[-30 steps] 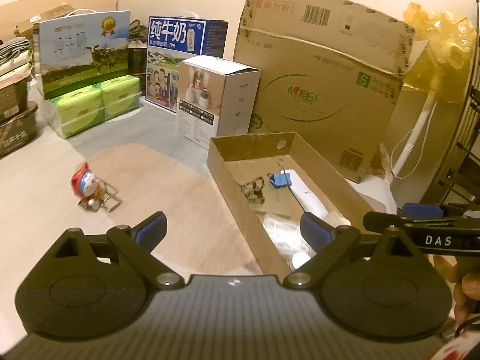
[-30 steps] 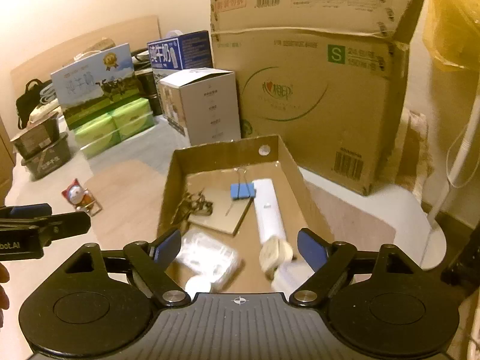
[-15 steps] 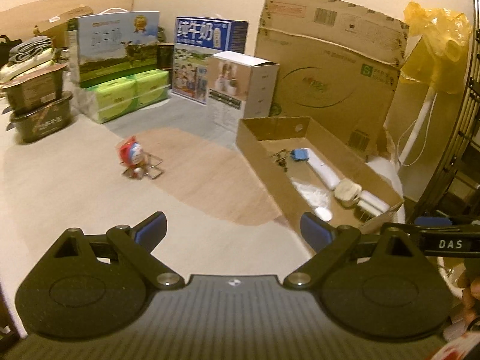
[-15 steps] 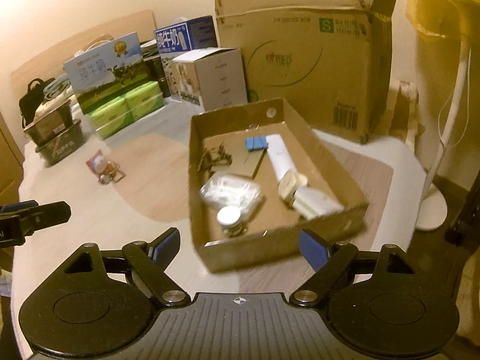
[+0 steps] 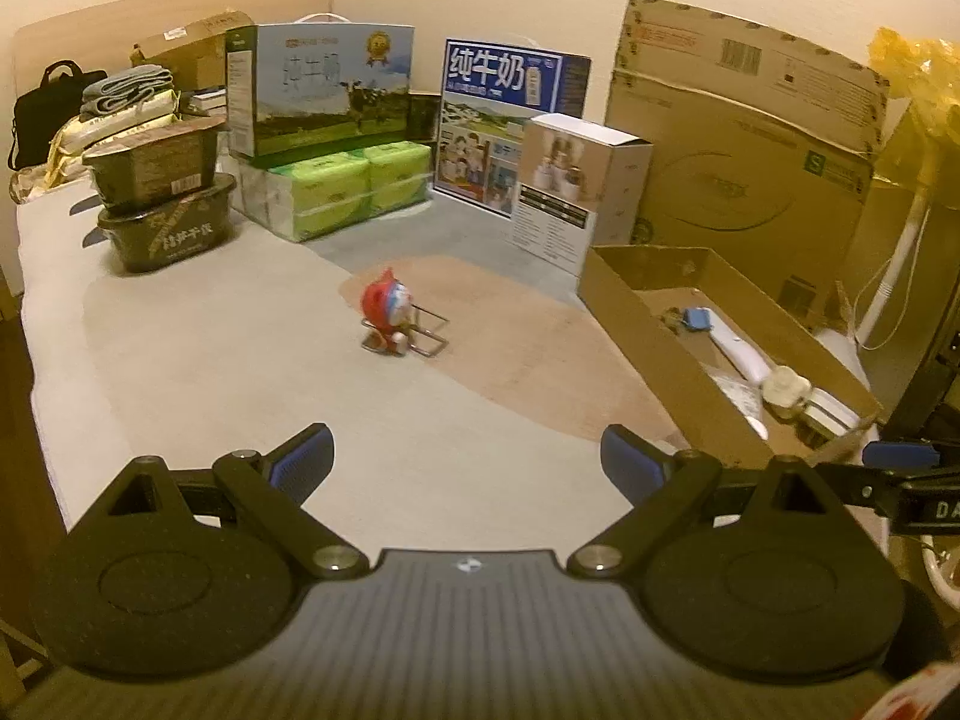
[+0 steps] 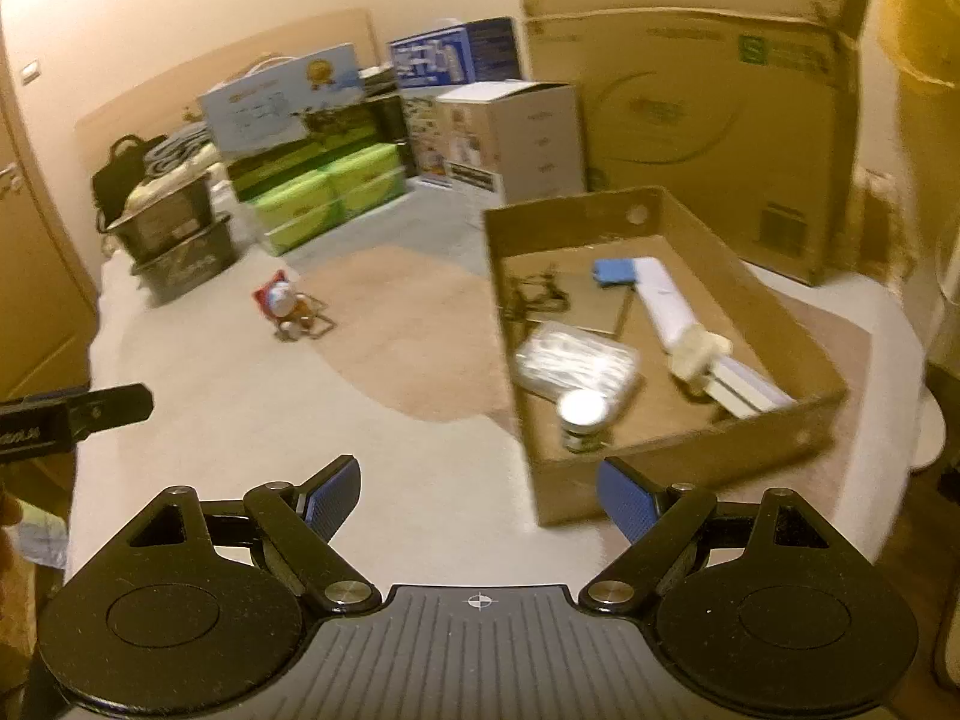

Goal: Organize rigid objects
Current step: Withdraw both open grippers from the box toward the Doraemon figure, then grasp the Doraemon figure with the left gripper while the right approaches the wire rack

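A small red and blue toy figure [image 5: 387, 306] on a wire frame stands alone on the table; it also shows in the right wrist view [image 6: 282, 303]. A shallow cardboard tray [image 6: 678, 468] holds a blue binder clip [image 6: 613, 271], a white bar [image 6: 666, 300], a clear packet [image 6: 579, 363], a small jar [image 6: 581, 417] and other bits; the tray also shows in the left wrist view [image 5: 654, 342]. My left gripper [image 5: 465, 465] is open and empty, well short of the toy. My right gripper [image 6: 479, 498] is open and empty, in front of the tray's near left corner.
Milk cartons [image 5: 321, 96], green tissue packs [image 5: 345, 186], dark food tubs [image 5: 159, 204], a white box [image 5: 576, 186] and a big cardboard box [image 5: 744, 138] line the back. The table's left edge [image 5: 36, 378] drops to the floor. A fan stand [image 5: 888, 282] stands right.
Both grippers have pulled back and up from the tray, so more of the table and the whole tray show. Both stay open. No object moved.
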`<state>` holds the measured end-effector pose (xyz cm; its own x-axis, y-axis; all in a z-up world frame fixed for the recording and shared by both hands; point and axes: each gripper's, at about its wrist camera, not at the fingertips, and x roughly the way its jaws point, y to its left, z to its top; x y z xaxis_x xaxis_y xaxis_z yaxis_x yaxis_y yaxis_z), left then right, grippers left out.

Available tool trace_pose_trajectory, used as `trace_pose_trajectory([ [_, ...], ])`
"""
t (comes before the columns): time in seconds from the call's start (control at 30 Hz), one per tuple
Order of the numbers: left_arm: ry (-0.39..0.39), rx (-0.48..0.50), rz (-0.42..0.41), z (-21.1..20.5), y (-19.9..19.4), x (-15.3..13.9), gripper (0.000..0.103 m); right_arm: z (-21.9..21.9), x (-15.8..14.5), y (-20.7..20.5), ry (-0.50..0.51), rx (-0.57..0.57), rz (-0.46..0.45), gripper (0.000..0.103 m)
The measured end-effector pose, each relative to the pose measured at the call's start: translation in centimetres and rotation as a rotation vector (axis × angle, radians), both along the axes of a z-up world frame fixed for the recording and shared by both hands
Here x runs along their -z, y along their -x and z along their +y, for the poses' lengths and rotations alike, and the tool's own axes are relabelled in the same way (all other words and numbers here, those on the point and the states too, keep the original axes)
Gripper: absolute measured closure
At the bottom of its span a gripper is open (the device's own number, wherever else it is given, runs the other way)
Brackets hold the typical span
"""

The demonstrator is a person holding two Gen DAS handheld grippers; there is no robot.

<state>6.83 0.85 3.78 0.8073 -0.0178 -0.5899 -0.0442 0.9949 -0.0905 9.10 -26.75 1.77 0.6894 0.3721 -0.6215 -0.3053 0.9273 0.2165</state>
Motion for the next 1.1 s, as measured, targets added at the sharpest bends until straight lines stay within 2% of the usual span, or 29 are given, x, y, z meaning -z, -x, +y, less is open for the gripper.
trace_pose_trajectory([
  [0.43, -0.029, -0.018, 0.004, 4.6, -4.2, 1.7, 0.01, 5.9, 0.8, -3.7, 0.035, -0.126, -0.053, 0.017],
  [0.63, -0.048, 0.013, 0.003, 6.0, -7.9, 3.1, 0.014, 8.9, 2.5, -7.0, 0.044, -0.194, -0.049, 0.017],
  [0.7, -0.045, 0.024, -0.004, 6.5, -9.4, 3.6, 0.018, 9.9, 3.1, -8.3, 0.042, -0.221, -0.05, 0.018],
  [0.87, -0.05, 0.049, -0.006, 7.3, -12.9, 5.0, 0.019, 12.2, 4.6, -11.6, 0.029, -0.274, -0.072, 0.018],
  [1.1, -0.072, 0.1, -0.019, 7.3, -17.0, 7.1, 0.027, 14.1, 7.2, -15.6, 0.004, -0.337, -0.09, 0.018],
])
